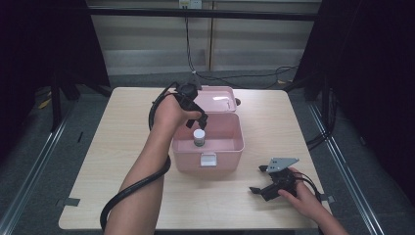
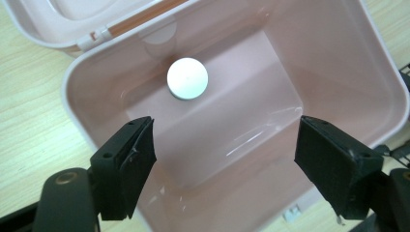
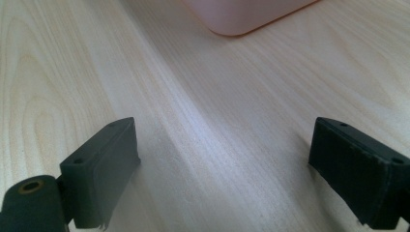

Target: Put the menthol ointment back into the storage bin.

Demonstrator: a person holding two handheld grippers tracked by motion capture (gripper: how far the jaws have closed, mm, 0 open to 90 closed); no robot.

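- Your left tongs (image 1: 198, 120) hang above the open pink box (image 1: 230, 147), jaws spread wide and holding nothing.
- In the left gripper view the bottle (image 2: 187, 78) stands upright on the box floor, below and ahead of those tongs, nearer the left jaw than the right. Its white cap faces the camera; it is apart from both jaws.
- In the high view the same bottle (image 1: 199, 137) sits toward the box's left wall, directly beneath your left tongs.
- Your right tongs (image 1: 264, 180) rest low over the surface (image 1: 122, 127), to the right of the box and well apart from it. Jaws wide open, empty.
- In the right gripper view, a pink corner of the box (image 3: 241, 14) lies far ahead of the jaws, bare wood in between.
- Judgement on progress: the bottle is placed inside and let go, so the loading step looks done. What is left, most likely: bring down the lid (image 1: 218, 98), which leans back open behind the left tongs, and fasten the white latch (image 1: 208, 159) on the front wall.
- Count: one box, one lid, one latch, one bottle, two tongs.
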